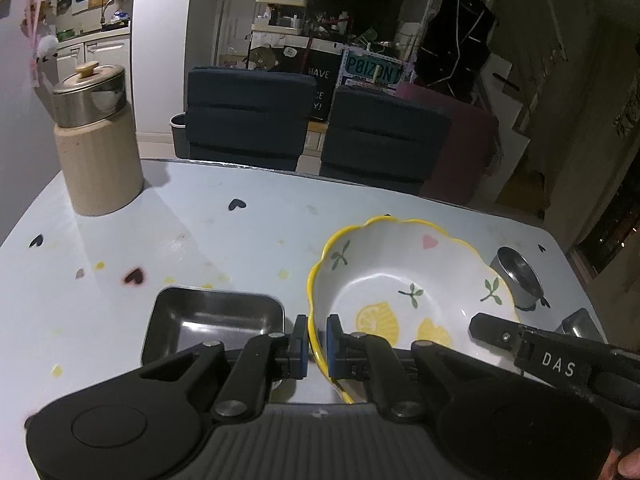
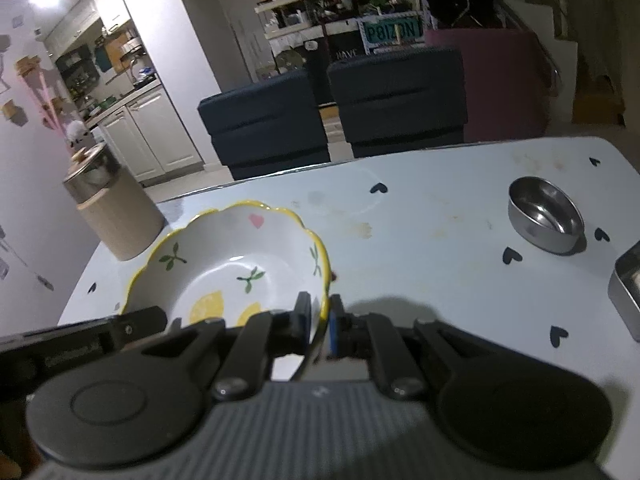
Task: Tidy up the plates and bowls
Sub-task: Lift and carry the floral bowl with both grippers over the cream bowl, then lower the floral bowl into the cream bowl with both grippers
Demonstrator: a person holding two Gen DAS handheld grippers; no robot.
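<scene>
Two grippers: you're clamping the lemon bowl (image 1: 404, 300) rim with left gripper (image 1: 317, 346) and right gripper (image 2: 320, 322) jaws, bowl sitting on desk (image 1: 200, 232), square steel tray (image 1: 214, 320) just left of it.

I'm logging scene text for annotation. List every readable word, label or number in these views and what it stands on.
"DAS": white letters on the right tool's black arm, seen in the left wrist view.
"P8IZON": teal plate-style sign behind the chairs; last characters unclear.
"HAVE": black board beside that sign; the lines beneath are cut off.
Shelf items' labels: too small to read.
</scene>
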